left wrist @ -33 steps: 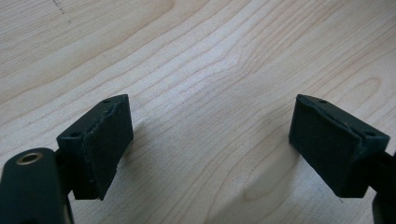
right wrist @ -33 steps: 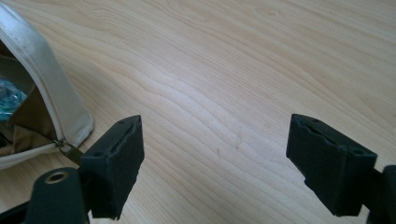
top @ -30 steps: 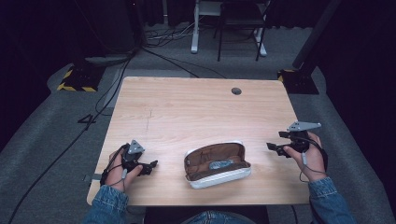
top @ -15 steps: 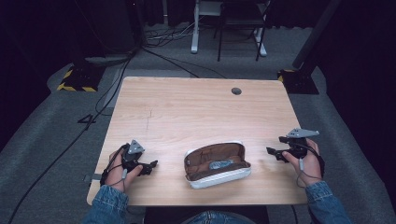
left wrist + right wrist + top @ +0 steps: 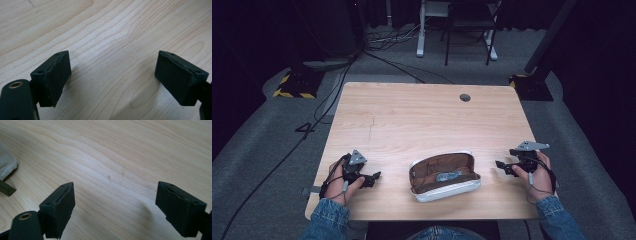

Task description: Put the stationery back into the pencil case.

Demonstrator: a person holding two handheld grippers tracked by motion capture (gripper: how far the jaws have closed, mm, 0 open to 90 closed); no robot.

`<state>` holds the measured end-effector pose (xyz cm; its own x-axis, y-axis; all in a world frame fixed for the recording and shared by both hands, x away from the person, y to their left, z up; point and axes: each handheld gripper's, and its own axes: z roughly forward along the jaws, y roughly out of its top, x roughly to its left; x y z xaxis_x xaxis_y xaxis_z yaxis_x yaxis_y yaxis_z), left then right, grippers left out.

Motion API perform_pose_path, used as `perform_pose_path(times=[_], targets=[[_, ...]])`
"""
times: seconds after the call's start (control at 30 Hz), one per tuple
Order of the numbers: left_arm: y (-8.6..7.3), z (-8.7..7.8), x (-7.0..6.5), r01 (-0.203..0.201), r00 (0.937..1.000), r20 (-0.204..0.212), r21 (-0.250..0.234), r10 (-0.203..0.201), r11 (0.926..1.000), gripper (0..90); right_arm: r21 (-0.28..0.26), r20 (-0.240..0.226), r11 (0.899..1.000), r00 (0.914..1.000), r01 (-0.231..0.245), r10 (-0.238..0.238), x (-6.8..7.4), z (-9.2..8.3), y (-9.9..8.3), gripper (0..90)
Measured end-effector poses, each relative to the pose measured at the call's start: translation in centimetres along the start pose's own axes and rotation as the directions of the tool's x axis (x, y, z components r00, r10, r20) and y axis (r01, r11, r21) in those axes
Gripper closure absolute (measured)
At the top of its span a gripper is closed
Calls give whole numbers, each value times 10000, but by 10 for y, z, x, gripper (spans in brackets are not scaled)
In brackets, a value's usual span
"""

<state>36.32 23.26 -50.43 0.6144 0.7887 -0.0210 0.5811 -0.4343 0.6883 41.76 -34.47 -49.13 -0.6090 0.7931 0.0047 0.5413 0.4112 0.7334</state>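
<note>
Tongs: left [image 5: 373, 178] wide, right [image 5: 503, 166] wide, just opening | pouch [image 5: 444, 175] between them, untouched

1. A large dark figure "4" [image 5: 305, 131] is marked on the grey floor [image 5: 257, 160], just off the left edge of the counter [image 5: 422, 120].
2. Yellow-and-black hazard stripes [image 5: 292, 93] run along the edge of a dark base plate on the floor, beyond the counter's far left corner.
3. In the right gripper view, a small olive tag [image 5: 6, 188] pokes out beside the pouch [image 5: 6, 168]; whatever is printed on it is too dim to read.
</note>
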Motion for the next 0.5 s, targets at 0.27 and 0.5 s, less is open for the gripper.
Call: perform_pose_path(times=[0.27, 0.5], targets=[[0, 0, 0, -32, 10000, -6, 13, 32, 10000, 138, 232, 114, 9997, 9999, -10, 7, 3, 10, -6, 114], [0, 0, 0, -33, 10000, -8, 15, 33, 10000, 138, 121, 213, 9999, 9997, -84, 82, 5, 12, -7, 83]])
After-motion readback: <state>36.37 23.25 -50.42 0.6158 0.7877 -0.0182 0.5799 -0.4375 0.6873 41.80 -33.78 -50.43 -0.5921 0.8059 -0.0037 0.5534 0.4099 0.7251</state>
